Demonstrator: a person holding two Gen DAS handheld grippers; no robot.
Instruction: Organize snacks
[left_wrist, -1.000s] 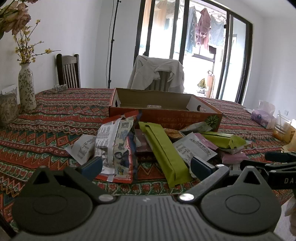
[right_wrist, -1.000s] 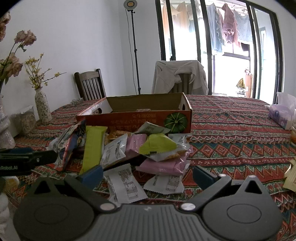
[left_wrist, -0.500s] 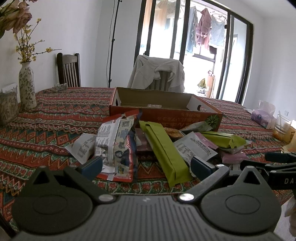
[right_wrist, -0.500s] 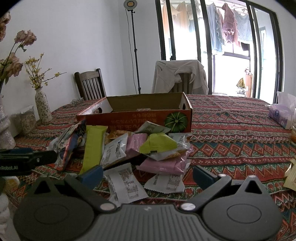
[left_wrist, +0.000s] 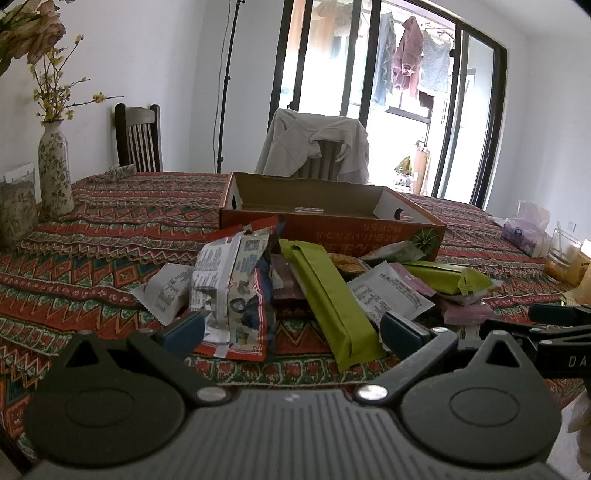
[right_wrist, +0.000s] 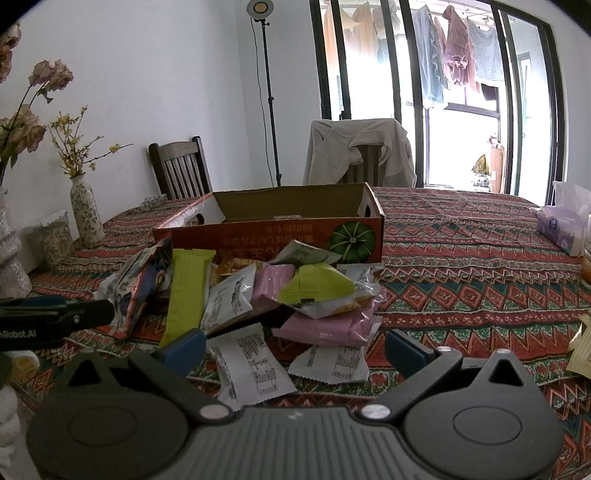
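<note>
Compared with one second ago, almost nothing has changed: the left gripper (left_wrist: 291, 332) has only come a little nearer to the pile, and the right gripper (right_wrist: 295, 345) has stayed in place. Both have their jaws wide apart and hold nothing. The long olive-green snack bar packet (left_wrist: 327, 299) lies flat on the red patterned tablecloth (left_wrist: 92, 258), its long axis running from the left gripper towards the open orange cardboard box (left_wrist: 332, 218) behind the pile.
</note>
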